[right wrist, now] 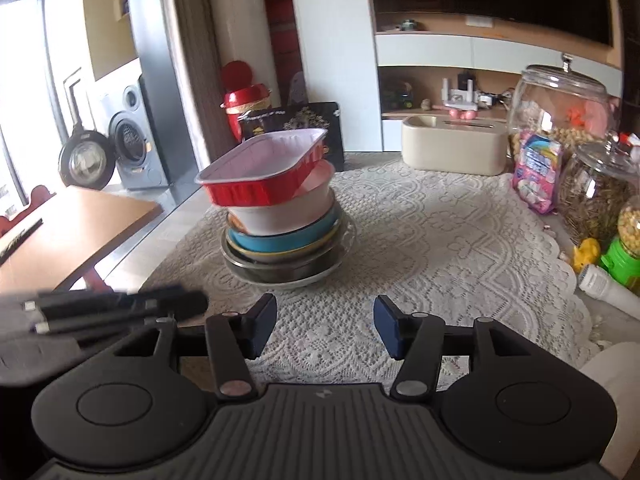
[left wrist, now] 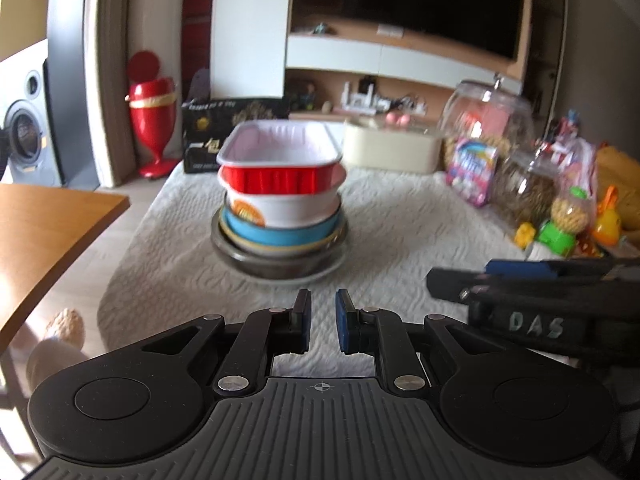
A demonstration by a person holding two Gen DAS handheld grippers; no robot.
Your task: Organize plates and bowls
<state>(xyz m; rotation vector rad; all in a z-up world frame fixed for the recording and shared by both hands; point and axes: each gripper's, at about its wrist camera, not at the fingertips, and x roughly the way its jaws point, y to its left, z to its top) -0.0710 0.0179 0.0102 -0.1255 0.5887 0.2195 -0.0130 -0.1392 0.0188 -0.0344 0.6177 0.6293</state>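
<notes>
Dishes stand nested in one stack (right wrist: 280, 216) on the lace cloth (right wrist: 440, 240), red tray (right wrist: 260, 176) tilted on top; left gripper (left wrist: 323, 322) narrowly parted, right gripper (right wrist: 325, 326) wide, both empty; stacking appears complete or unstacking pending.

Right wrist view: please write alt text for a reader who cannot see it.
A stack of dishes, topped by a tilted red foil tray, stands on a lace-covered table. The open, empty right gripper faces it; jars of snacks line the right edge.

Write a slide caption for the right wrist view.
Open right gripper faces a leaning stack of bowls on a lace cloth.
</notes>
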